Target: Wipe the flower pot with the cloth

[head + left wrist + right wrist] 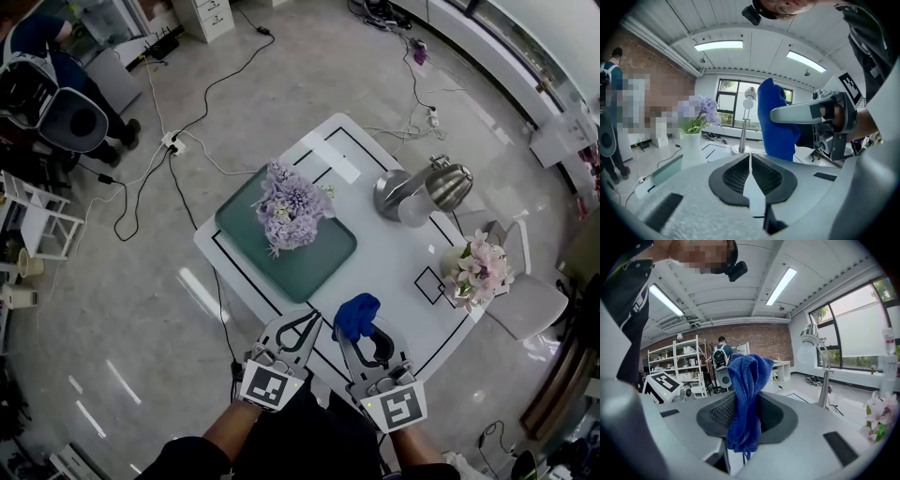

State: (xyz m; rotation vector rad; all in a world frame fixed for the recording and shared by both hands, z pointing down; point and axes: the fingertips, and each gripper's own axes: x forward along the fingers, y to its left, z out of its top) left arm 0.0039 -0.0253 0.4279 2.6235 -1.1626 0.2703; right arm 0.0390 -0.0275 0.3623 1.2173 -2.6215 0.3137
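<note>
A blue cloth (356, 314) hangs bunched from my right gripper (364, 330), which is shut on it above the table's near edge. In the right gripper view the cloth (749, 371) stands up between the jaws and trails below them. My left gripper (300, 323) is beside it, shut with nothing held, and its jaws (750, 157) meet. A white flower pot (692, 140) with purple flowers (292, 208) stands on a green tray (323, 262) further out. From above, the blooms hide the pot.
A silver desk lamp (427, 192) stands at the far right of the white table (394, 253). A second pot of pink-white flowers (478, 270) stands at the right edge. Cables run over the floor, and a person with a backpack (56, 103) is at the far left.
</note>
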